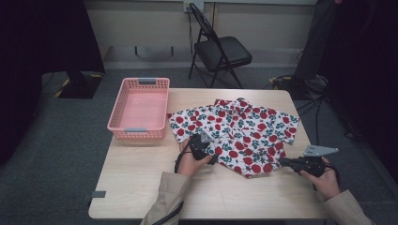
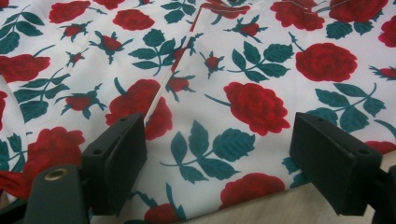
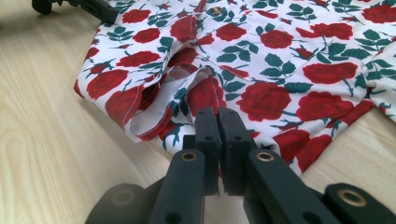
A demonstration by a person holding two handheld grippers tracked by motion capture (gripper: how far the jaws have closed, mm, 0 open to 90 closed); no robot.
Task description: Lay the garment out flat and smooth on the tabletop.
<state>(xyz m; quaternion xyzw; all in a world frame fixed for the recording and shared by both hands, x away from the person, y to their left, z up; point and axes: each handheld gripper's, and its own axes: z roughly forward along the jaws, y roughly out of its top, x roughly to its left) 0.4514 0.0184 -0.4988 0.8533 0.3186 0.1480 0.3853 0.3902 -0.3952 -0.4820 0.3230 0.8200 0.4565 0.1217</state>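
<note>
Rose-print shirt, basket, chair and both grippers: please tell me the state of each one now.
Rose-print shirt: spread flat on the table, hem edge ruffled.
Pink basket: upright, empty.
Folding chair: unfolded, unoccupied.
Left gripper: open, jaws over the shirt's hem.
Right gripper: shut, tips at the shirt's hem; grip on cloth unclear.

My worktop [image 1: 141, 178] is pale wood grain with rounded corners, standing on grey carpet [image 1: 56, 154]. Beyond it, at the top centre of the frame, a black folding chair [image 1: 220, 49] faces a cream wall [image 1: 141, 28]. Cables [image 1: 300, 86] lie tangled on the floor at upper right. Both upper corners are dark; what seems a black drape [image 1: 42, 37] hangs at upper left.
</note>
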